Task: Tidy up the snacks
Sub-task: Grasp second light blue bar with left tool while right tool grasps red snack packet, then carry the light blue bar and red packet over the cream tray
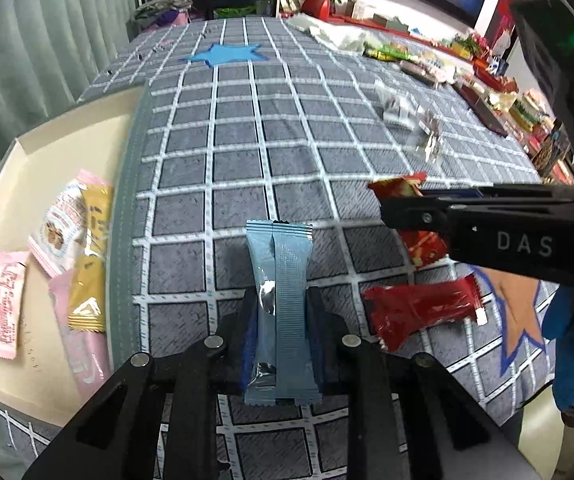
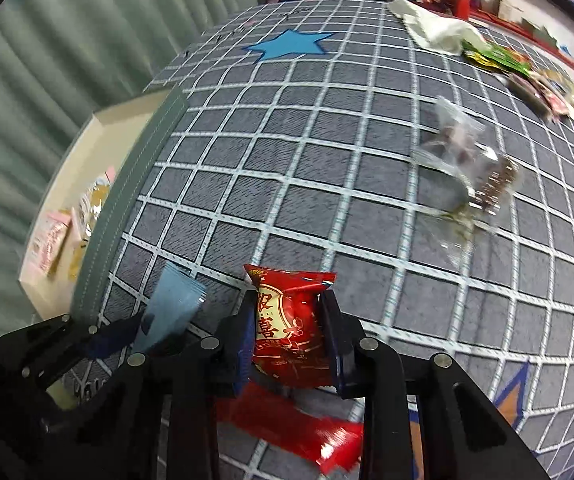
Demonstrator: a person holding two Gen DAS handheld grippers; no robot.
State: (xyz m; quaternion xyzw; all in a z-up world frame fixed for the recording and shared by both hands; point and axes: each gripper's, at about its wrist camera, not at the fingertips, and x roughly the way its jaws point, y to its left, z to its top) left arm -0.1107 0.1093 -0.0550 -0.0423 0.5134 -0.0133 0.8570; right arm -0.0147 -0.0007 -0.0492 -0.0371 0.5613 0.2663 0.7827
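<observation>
My left gripper (image 1: 281, 308) is shut on a light blue snack packet (image 1: 281, 312), held upright above the grey checked cloth; the packet also shows in the right wrist view (image 2: 173, 306). My right gripper (image 2: 289, 316) is shut on a red snack packet (image 2: 291, 324) with gold print; in the left wrist view it (image 1: 397, 202) comes in from the right with that packet (image 1: 401, 186). Another red packet (image 1: 423, 310) lies on the cloth under it and shows in the right wrist view (image 2: 291, 424). A cream box (image 1: 39, 152) at the left holds pink and gold packets (image 1: 67, 220).
Clear plastic-wrapped snacks (image 2: 467, 168) lie on the cloth at the right. More packets and a white cloth (image 2: 435, 26) lie along the far right edge. A blue star (image 1: 223, 54) marks the far cloth. A curtain hangs at the left.
</observation>
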